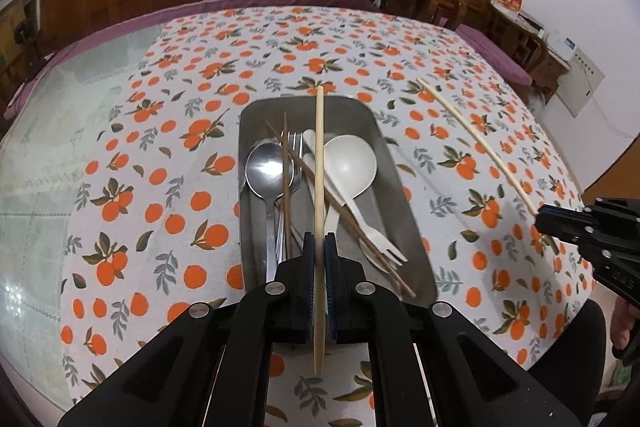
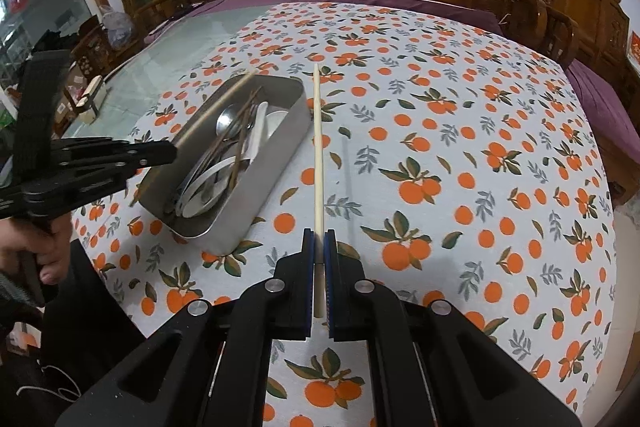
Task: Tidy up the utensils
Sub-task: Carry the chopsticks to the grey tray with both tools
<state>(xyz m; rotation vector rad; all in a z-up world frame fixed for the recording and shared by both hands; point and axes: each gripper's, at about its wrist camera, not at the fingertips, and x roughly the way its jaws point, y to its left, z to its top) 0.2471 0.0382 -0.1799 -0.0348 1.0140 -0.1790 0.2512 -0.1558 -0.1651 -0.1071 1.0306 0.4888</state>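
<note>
- Over the metal tray (image 1: 404,163), your left gripper (image 1: 319,247) is clamped on one pale chopstick (image 1: 319,163); let go here and it may land crosswise on the spoons and forks.
- Beside the tray, your right gripper (image 2: 319,243) pinches the other chopstick (image 2: 318,147) near its end, so a swing could twist it loose or knock the tray wall.

right claw (image 2: 319,239) gripping pale chopstick (image 2: 317,147), metal tray (image 2: 256,183) (left) holding utensils

Both wrist views look steeply down along closed fingers; both share the rectangular steel tray (image 1: 400,163) (image 2: 276,155) mid-tabletop.
</note>
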